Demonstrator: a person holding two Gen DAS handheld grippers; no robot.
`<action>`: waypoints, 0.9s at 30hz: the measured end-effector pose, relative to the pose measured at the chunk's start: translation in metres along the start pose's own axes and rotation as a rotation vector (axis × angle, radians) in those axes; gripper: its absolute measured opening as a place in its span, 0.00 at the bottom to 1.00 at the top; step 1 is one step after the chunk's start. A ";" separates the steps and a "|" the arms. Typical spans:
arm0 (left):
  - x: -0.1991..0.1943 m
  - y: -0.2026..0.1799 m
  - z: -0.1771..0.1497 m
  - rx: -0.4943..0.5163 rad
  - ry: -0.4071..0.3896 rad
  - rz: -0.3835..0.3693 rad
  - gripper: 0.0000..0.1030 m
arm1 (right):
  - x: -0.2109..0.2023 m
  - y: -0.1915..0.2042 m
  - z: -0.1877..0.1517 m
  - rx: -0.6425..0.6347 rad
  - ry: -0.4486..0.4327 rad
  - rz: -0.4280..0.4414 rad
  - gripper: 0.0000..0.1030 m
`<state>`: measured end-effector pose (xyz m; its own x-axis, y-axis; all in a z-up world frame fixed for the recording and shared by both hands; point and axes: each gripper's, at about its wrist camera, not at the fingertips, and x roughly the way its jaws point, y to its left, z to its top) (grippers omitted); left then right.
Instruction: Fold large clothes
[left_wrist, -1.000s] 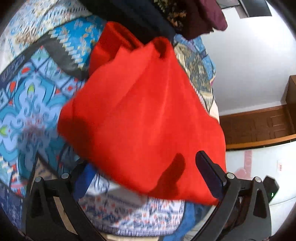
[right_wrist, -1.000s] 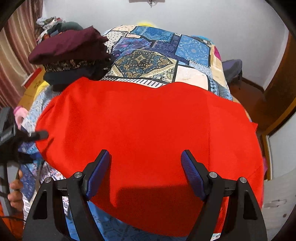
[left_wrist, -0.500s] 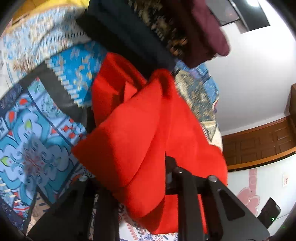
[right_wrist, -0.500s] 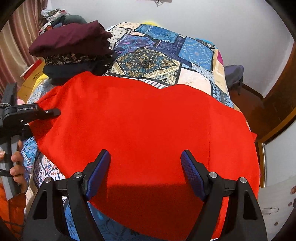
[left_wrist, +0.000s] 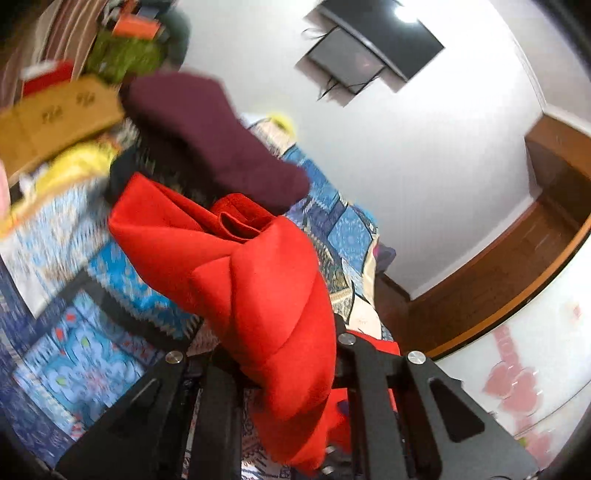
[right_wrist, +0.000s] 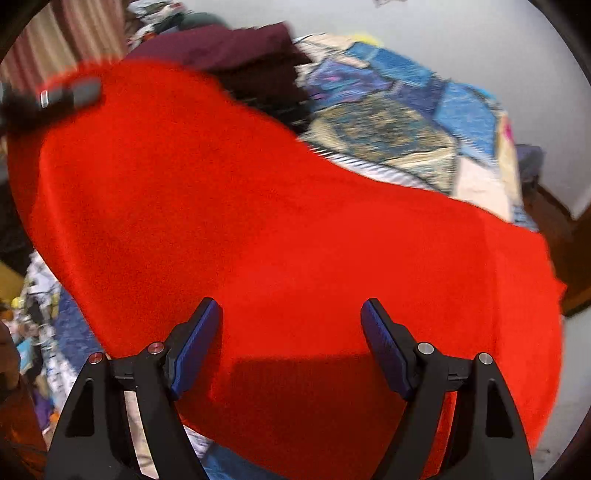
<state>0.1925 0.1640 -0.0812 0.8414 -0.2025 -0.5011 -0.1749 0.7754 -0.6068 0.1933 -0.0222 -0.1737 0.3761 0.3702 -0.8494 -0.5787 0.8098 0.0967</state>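
Left gripper (left_wrist: 284, 373) jaws closing on a bunched corner of the red garment (right_wrist: 295, 240), cloth between them. The rest lies spread on the patchwork bedspread (right_wrist: 388, 122). Right gripper (right_wrist: 291, 332) jaws apart, empty, above the near hem. Advice: pinch that hem before lifting, keep both corners level, fold away from the folded clothes stack (left_wrist: 207, 136).

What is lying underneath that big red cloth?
Under the red cloth lies a patterned blue bedspread, showing past its far edge and at the lower left. Whether anything else lies beneath cannot be seen; the cloth covers that part.
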 end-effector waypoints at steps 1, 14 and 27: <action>0.001 -0.008 0.001 0.020 -0.007 0.006 0.12 | 0.004 0.001 0.002 0.012 0.016 0.055 0.74; 0.059 -0.134 -0.027 0.253 0.085 -0.125 0.10 | -0.073 -0.097 -0.026 0.236 -0.152 -0.041 0.74; 0.158 -0.207 -0.177 0.487 0.526 -0.146 0.12 | -0.129 -0.199 -0.105 0.499 -0.177 -0.235 0.74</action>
<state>0.2706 -0.1344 -0.1442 0.4600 -0.4901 -0.7404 0.2710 0.8716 -0.4086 0.1842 -0.2792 -0.1374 0.5935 0.1904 -0.7820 -0.0702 0.9802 0.1854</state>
